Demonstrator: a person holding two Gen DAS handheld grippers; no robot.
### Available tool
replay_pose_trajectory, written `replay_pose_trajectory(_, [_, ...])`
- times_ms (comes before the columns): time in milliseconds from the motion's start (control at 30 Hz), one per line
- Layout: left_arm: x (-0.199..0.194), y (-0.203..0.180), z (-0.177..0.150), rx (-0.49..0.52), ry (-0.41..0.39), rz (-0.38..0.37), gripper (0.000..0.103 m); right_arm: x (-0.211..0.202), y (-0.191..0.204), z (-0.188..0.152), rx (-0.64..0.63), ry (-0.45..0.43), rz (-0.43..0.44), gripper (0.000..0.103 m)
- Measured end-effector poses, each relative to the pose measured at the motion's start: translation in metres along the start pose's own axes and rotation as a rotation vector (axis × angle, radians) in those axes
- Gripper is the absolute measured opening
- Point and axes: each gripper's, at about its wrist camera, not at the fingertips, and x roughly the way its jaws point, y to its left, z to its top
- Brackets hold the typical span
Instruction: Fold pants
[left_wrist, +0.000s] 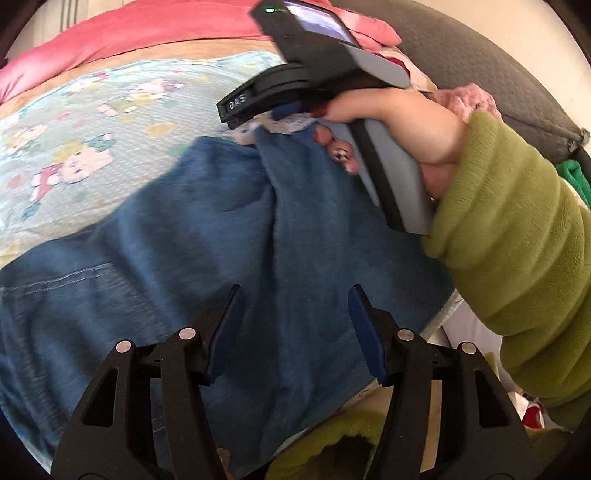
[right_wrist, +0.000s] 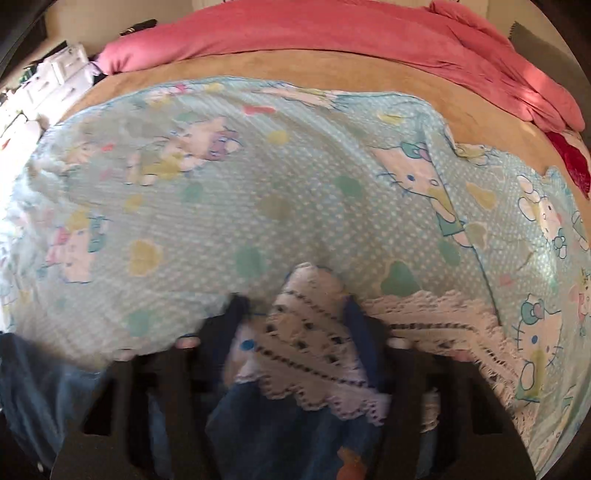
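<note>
Blue denim pants (left_wrist: 184, 240) lie spread on a bed, with a white lace hem (left_wrist: 291, 125) at the far end of a leg. My left gripper (left_wrist: 295, 291) hovers open over the middle of the denim, with nothing between its blue pads. A hand in a green sleeve (left_wrist: 517, 240) holds my right gripper (left_wrist: 258, 120) at that lace hem. In the blurred right wrist view, the lace hem (right_wrist: 306, 332) bunches up between the fingers of the right gripper (right_wrist: 295, 310), which is shut on it. Denim (right_wrist: 280, 424) hangs below the lace.
A light blue cartoon-cat sheet (right_wrist: 258, 192) covers the bed over a tan layer (right_wrist: 332, 70). A pink blanket (right_wrist: 332, 33) lies along the far side. A grey cushion (left_wrist: 480, 62) sits at the right, and white drawers (right_wrist: 55, 81) stand beyond the bed's left corner.
</note>
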Motion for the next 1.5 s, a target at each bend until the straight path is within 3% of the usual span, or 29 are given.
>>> replay_pose_trajectory(67, [0.006,-0.002,0.0,0.013,0.007,0.001,0.05,-0.006,-0.012,-0.001,0.028,-0.021,0.021,0.011])
replay_pose_trajectory(200, [0.012,0.0,-0.003,0.01,0.004,-0.008,0.05,-0.048,-0.044,-0.017,0.095,-0.121,0.07,0.009])
replay_pose_trajectory(367, [0.016,-0.012,-0.007,0.059,-0.015,0.039,0.049,-0.113,-0.092,-0.058,0.185,-0.222,0.119,0.009])
replay_pose_trajectory(433, [0.016,-0.015,-0.009,0.079,-0.022,0.063,0.037,-0.135,-0.104,-0.073,0.2,-0.243,0.104,0.009])
replay_pose_trajectory(500, [0.021,-0.018,-0.008,0.096,-0.027,0.09,0.013,-0.158,-0.119,-0.095,0.221,-0.253,0.091,0.009])
replay_pose_trajectory(567, [0.022,-0.023,-0.005,0.118,-0.037,0.113,0.001,-0.175,-0.132,-0.12,0.241,-0.245,0.077,0.009])
replay_pose_trajectory(767, [0.01,-0.046,-0.015,0.256,-0.061,0.166,0.0,-0.198,-0.145,-0.193,0.276,-0.174,0.072,0.009])
replay_pose_trajectory(1000, [0.014,-0.062,-0.028,0.356,0.011,0.183,0.0,-0.179,-0.15,-0.259,0.372,-0.083,0.086,0.009])
replay_pose_trajectory(1333, [0.024,-0.062,-0.035,0.37,0.036,0.194,0.0,-0.176,-0.157,-0.276,0.415,-0.057,0.079,0.015])
replay_pose_trajectory(1433, [0.02,-0.059,-0.037,0.37,0.032,0.194,0.0,-0.186,-0.157,-0.274,0.404,-0.076,0.022,0.023])
replay_pose_trajectory(1500, [0.021,-0.061,-0.037,0.368,0.028,0.192,0.0,-0.204,-0.149,-0.269,0.327,-0.147,-0.036,0.023])
